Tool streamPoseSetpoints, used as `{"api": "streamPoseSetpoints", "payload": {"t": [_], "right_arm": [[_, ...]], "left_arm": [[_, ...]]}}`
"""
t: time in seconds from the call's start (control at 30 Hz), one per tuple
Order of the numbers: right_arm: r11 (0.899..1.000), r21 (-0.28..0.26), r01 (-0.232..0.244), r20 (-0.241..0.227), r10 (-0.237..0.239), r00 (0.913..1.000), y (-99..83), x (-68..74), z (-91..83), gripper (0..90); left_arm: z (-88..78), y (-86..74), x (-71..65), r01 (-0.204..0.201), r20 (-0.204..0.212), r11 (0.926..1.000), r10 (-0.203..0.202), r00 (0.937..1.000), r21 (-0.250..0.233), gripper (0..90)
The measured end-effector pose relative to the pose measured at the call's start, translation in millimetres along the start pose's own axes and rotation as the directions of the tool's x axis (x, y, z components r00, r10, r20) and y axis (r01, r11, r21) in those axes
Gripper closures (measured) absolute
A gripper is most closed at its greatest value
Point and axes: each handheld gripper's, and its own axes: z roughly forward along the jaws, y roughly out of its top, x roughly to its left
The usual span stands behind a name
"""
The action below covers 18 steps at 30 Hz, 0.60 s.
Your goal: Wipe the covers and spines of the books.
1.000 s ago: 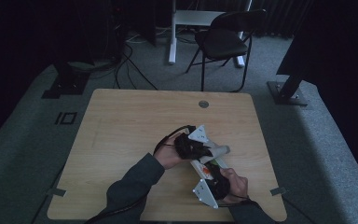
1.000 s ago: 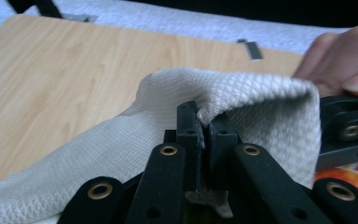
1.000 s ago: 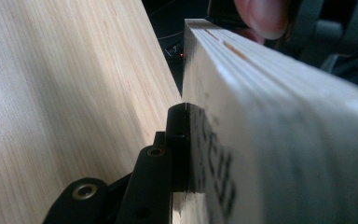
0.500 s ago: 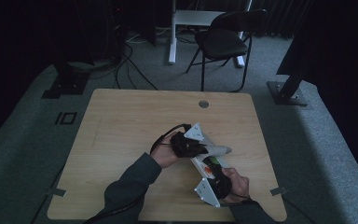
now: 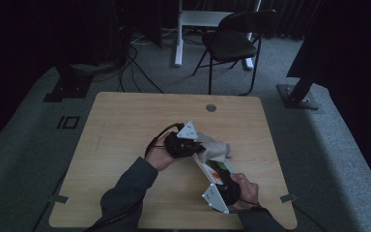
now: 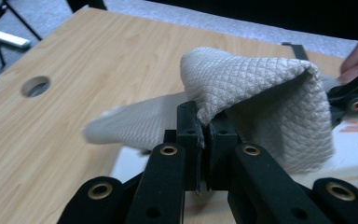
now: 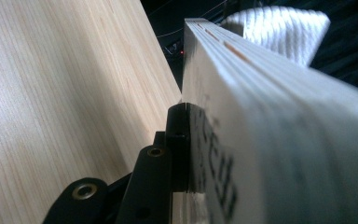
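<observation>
Cloth (image 6: pixel 256 93), pale grey, quilted weave, drapes over the far end of a white box (image 5: pixel 216 170) at the right-middle of the table (image 5: pixel 125 140). Box lies flat-sided, orange print on its top face, long edge running toward the person. Cable hole (image 5: pixel 211 108) sits in the table beyond them; black folding chair (image 5: pixel 232 41) stands on the floor farther off. Left tool (image 6: pixel 205 133) is closed, pinching a fold of cloth. Right tool (image 7: pixel 186 149) is closed on the box's near end; only one jaw shows, pressed against the box.
</observation>
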Motion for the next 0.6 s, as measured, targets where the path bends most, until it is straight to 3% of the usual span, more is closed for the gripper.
{"api": "streamPoseSetpoints", "payload": {"t": [0.2,0.6], "right_arm": [[1.0,0.004,0.0,-0.005,0.0,1.0,-1.0,0.0,1.8,77.9],[1.0,0.016,-0.021,-0.013,0.022,0.9997,-3.2,-0.8,2.9,77.9]], "left_arm": [[-8.2,-5.9,-0.8,-0.004,0.004,0.9999,0.004,1.0,-0.017,87.0],[-13.0,-4.2,-34.0,-0.087,0.078,0.9944,0.092,0.9927,-0.06,87.1]]}}
